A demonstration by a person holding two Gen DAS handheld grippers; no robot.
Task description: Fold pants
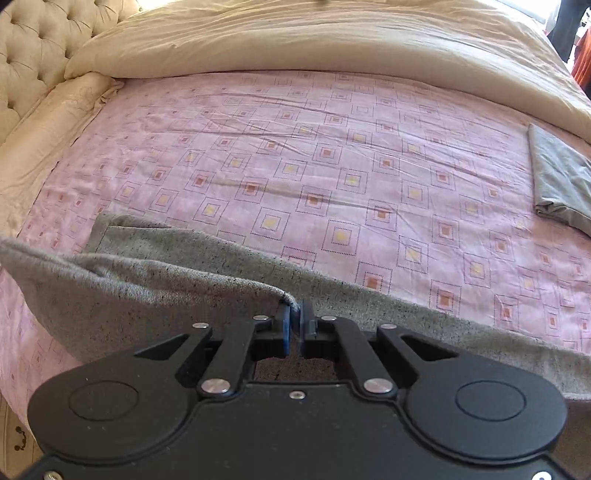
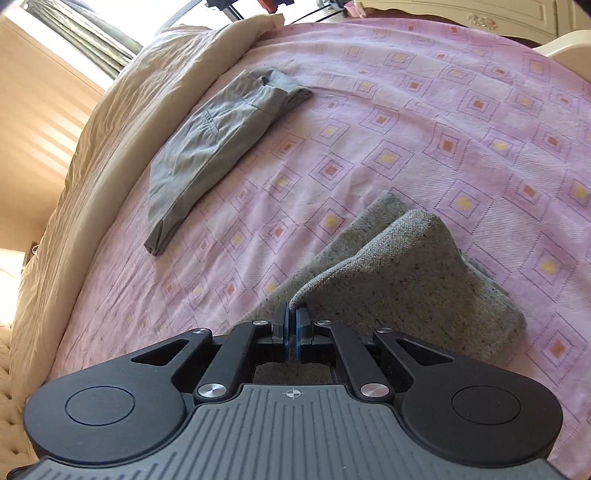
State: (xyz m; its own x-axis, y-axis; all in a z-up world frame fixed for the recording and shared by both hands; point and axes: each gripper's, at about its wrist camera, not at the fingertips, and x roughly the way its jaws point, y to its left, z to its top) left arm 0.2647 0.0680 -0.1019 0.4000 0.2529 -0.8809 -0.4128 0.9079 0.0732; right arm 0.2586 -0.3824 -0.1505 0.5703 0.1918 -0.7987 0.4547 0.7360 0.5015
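Speckled grey knit pants (image 1: 140, 291) lie across the near part of a bed covered in a pink patterned sheet (image 1: 332, 166). My left gripper (image 1: 295, 314) is shut on an edge of the pants, the cloth pinched between its blue pads and lifted into a fold to the left. In the right wrist view my right gripper (image 2: 291, 321) is shut on another edge of the same grey pants (image 2: 406, 280), which rise in a peaked fold to the right of the fingers, with a lower layer lying flat behind.
A folded smooth grey garment (image 2: 207, 147) lies on the sheet near the rolled-back beige duvet (image 1: 295, 40); it shows as the folded grey garment (image 1: 561, 177) at the right edge. A tufted headboard (image 1: 33, 48) and a bolster (image 1: 55, 122) stand at the left. White furniture (image 2: 480, 14) is beyond the bed.
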